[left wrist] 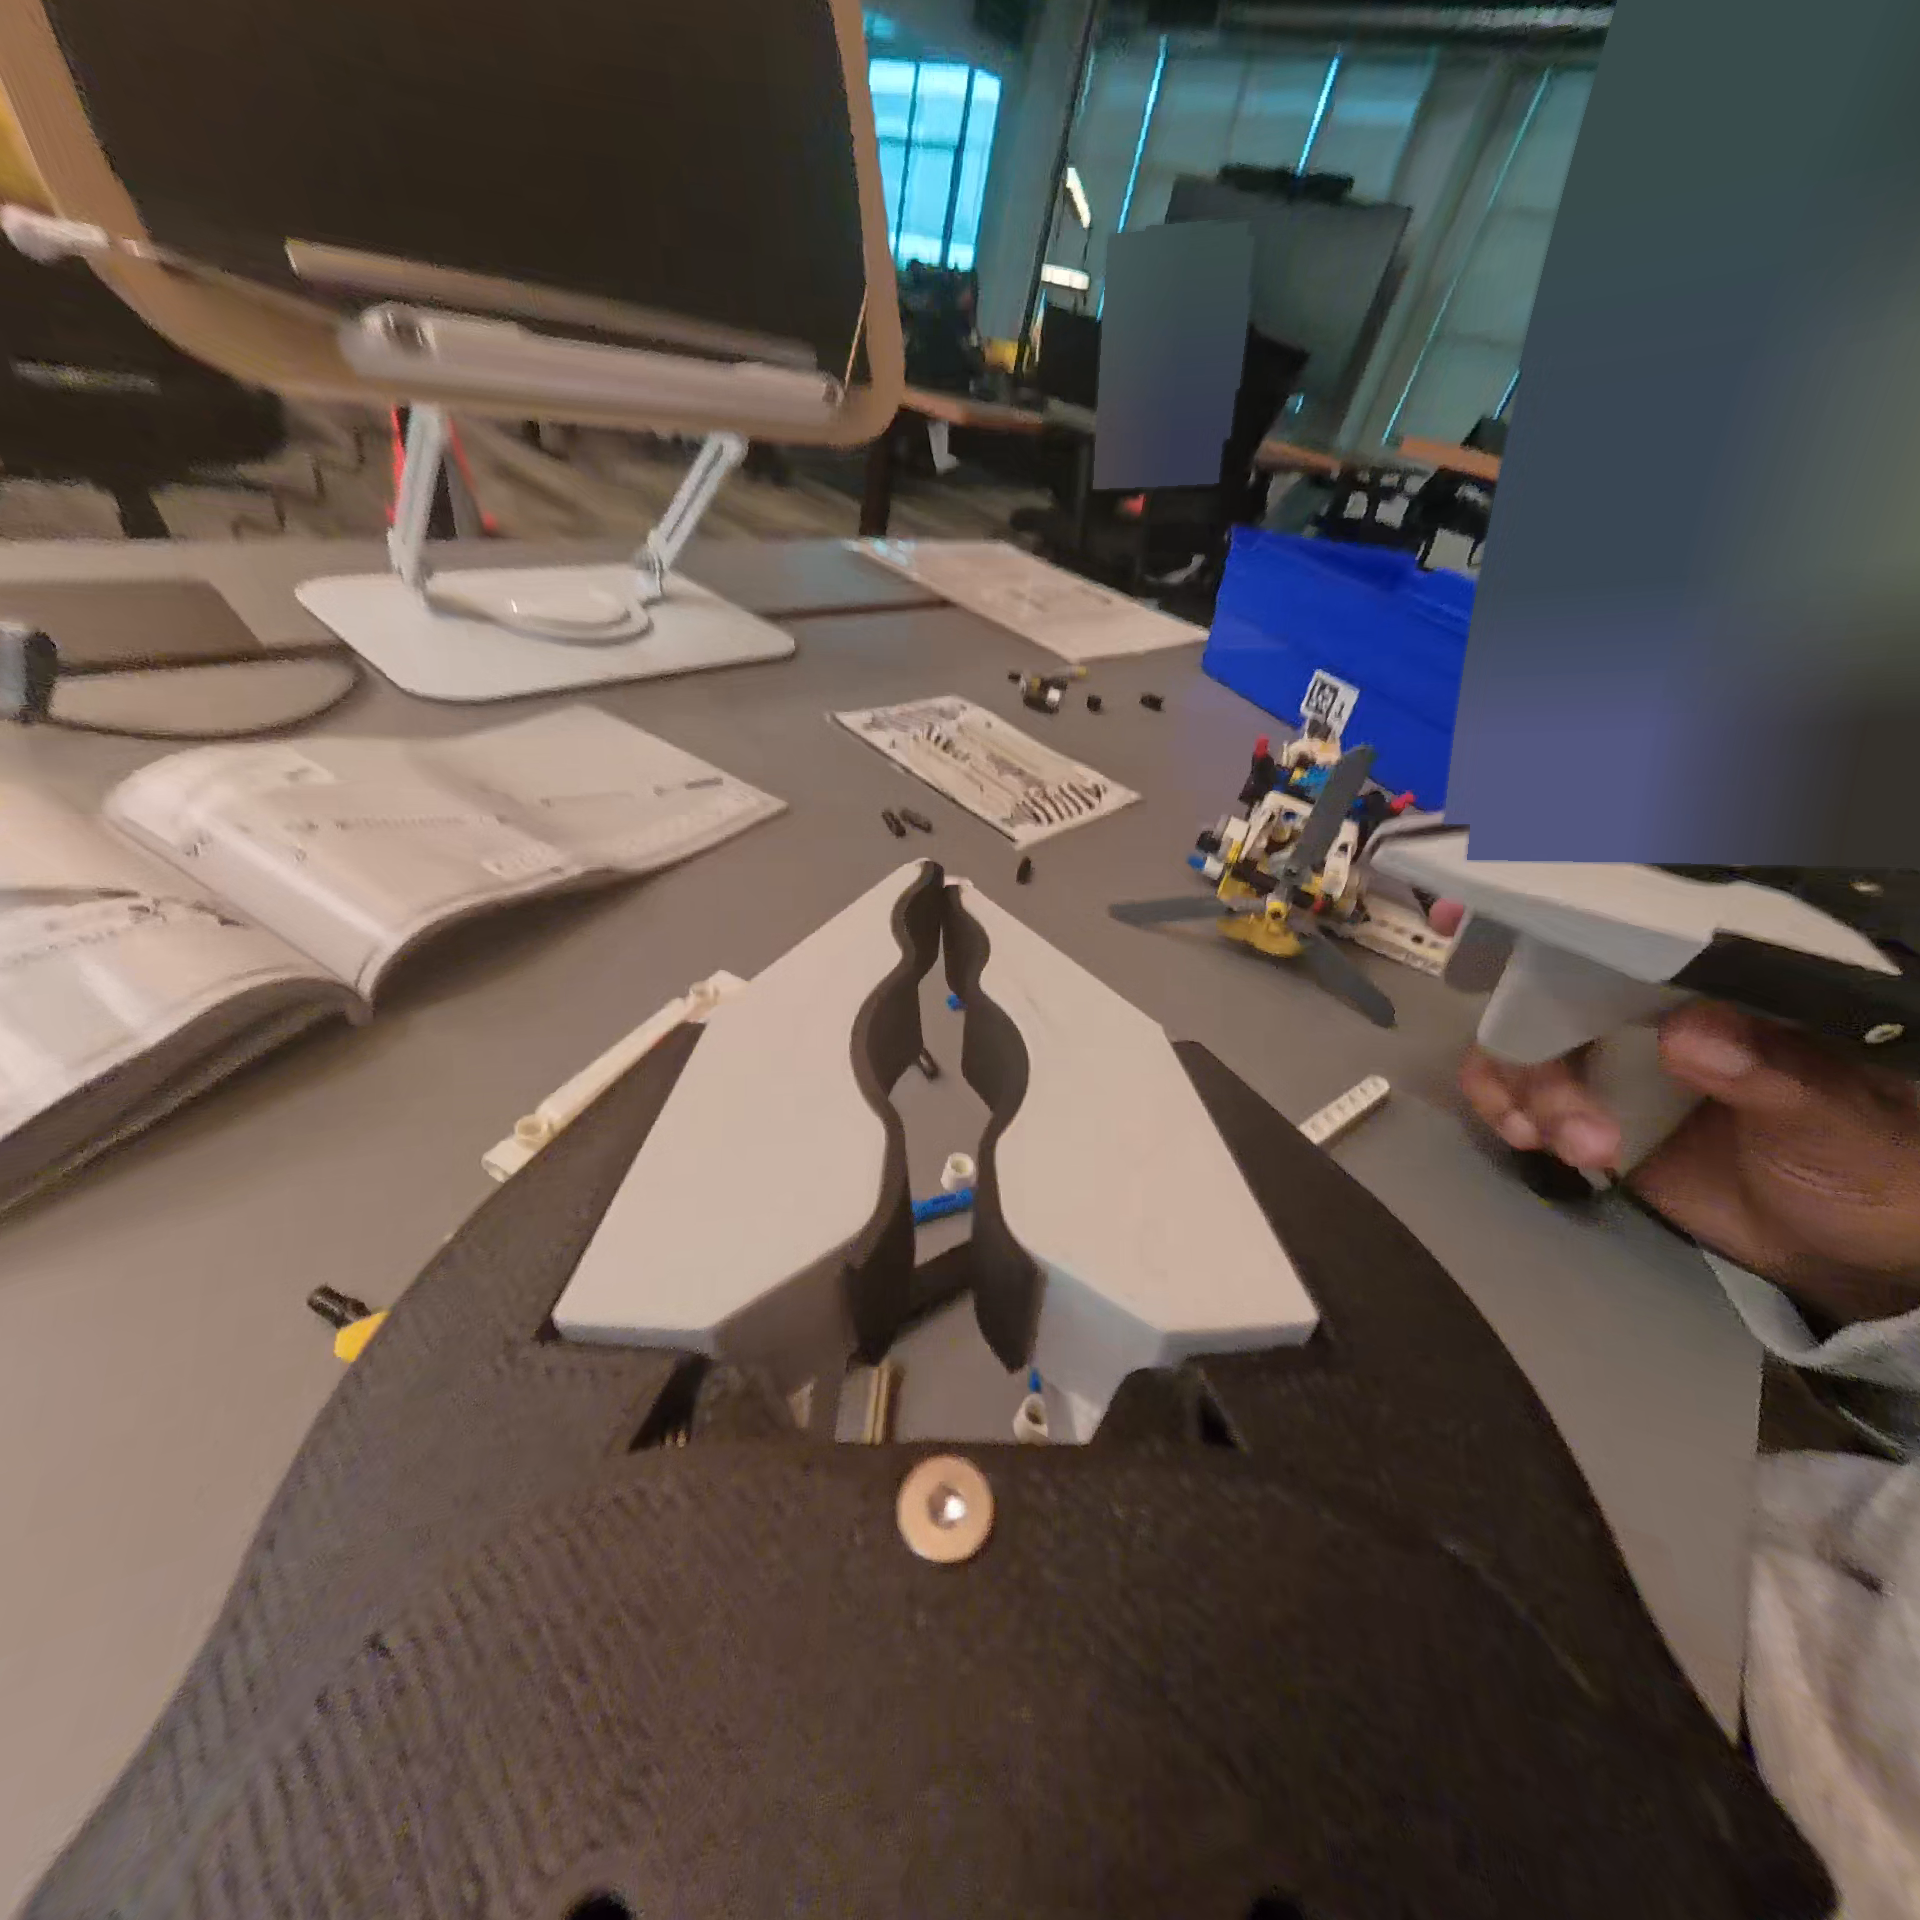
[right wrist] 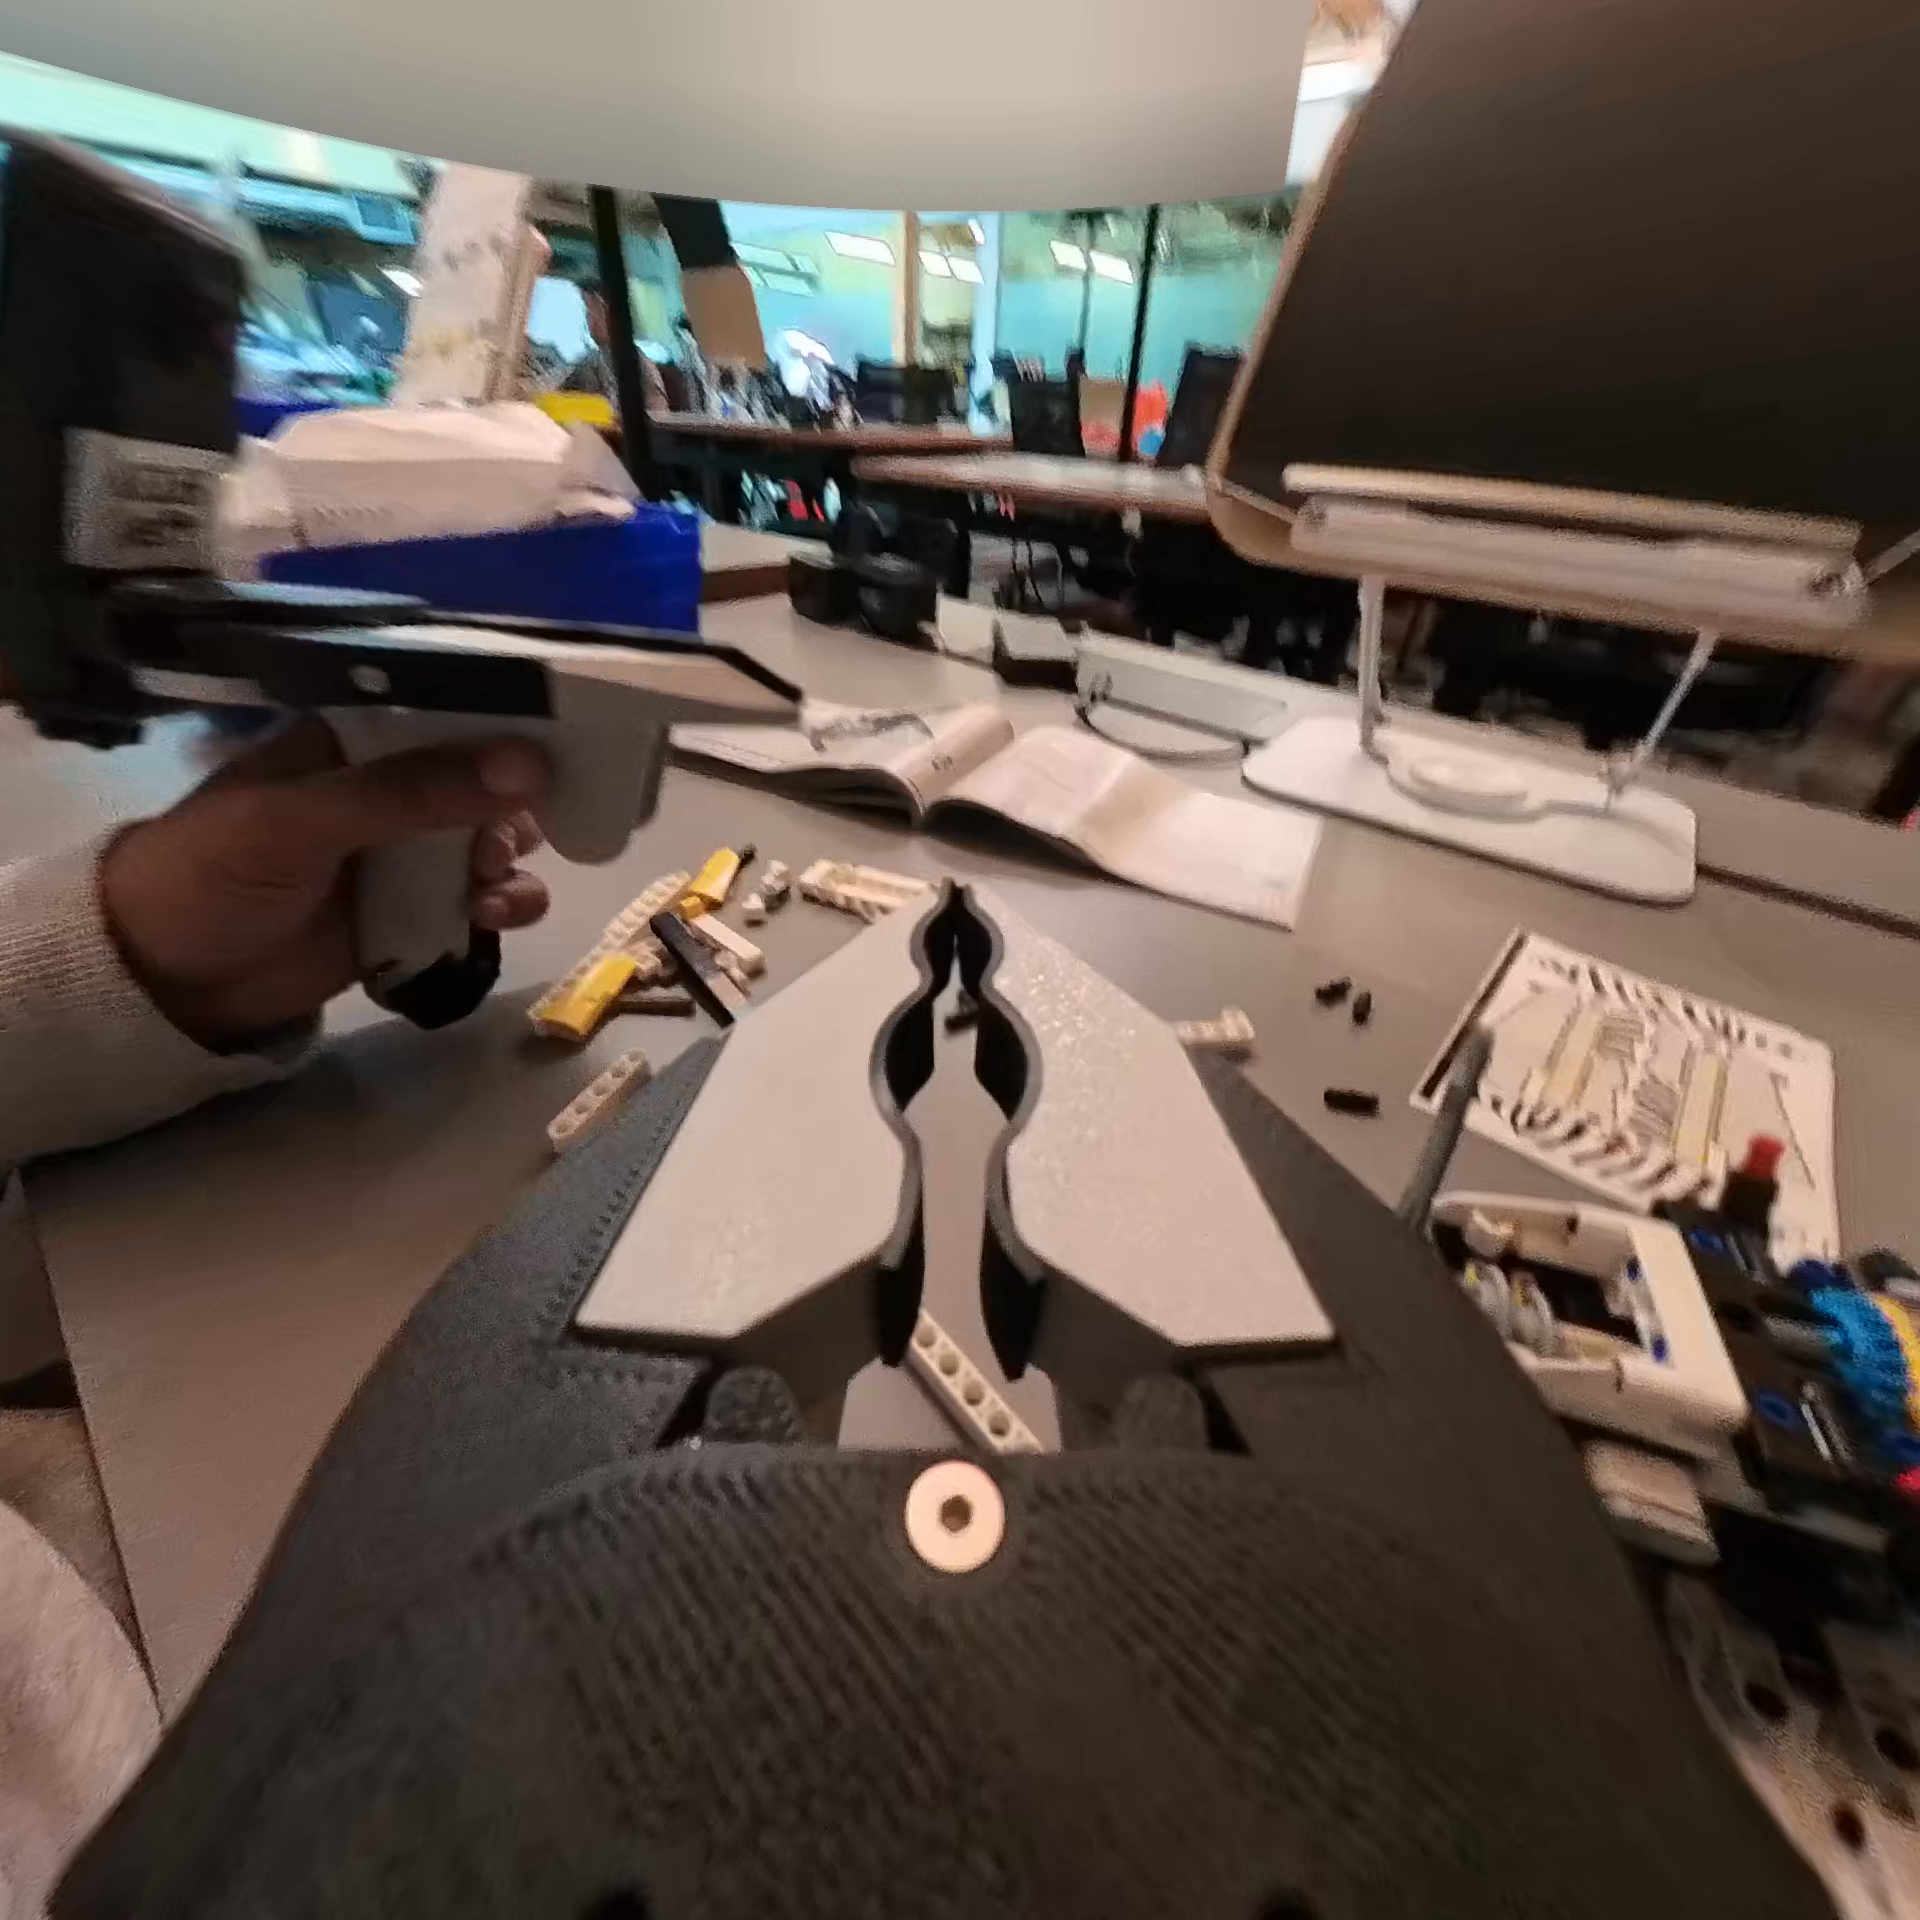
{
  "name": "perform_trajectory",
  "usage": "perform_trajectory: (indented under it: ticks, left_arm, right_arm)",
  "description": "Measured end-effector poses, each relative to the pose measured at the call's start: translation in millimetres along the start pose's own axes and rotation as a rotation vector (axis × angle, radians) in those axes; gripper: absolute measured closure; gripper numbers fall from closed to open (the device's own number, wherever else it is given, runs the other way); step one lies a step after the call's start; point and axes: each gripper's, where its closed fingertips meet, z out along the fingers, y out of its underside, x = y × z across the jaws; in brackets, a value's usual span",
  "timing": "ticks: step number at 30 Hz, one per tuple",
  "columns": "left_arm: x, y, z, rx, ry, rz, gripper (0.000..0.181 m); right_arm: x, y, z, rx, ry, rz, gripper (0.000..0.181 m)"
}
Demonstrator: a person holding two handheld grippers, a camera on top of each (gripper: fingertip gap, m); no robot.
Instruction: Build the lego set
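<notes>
Your left gripper [left wrist: 935,883] and right gripper [right wrist: 951,904] both hover over the table [left wrist: 260,1299] with fingers nearly closed and nothing in them. The half-built model [left wrist: 1288,852] stands ahead of your right gripper; loose bricks [right wrist: 665,956] lie under your left. Sweep low and you likely scatter the small black pins [right wrist: 1342,997].

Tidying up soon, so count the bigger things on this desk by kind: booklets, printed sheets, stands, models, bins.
Open booklet: 1
Flat printed sheets: 2
White stand: 1
Partly built model: 1
Blue bin: 1
Total: 6
</notes>
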Motion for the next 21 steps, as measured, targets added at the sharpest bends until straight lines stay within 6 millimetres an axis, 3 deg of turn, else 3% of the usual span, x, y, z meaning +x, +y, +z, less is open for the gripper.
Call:
perform_trajectory:
  ticks: [3, 7, 13, 21]
  left_arm:
    - [-2.7, 2.9, 0.6, -0.014, -0.024, 0.041, 0.181]
    - [-7.2, -3.1, -2.4, 0.031, -0.074, 0.127, 0.181]
    - [-12.8, -29.3, -18.6, 0.26, -0.298, 0.386, 0.181]
    - [-27.9, -25.8, -17.1, 0.235, -0.274, 0.185, 0.181]
  right_arm:
    - [8.4, -11.8, -6.4, 0.099, 0.093, -0.038, 0.181]
    - [12.7, -5.9, -3.5, 0.051, 0.098, 0.018, 0.181]
    - [21.0, -6.9, -4.1, 0.063, 0.091, 0.102, 0.181]
    - [24.6, -5.7, -1.3, 0.057, 0.063, 0.166, 0.181]
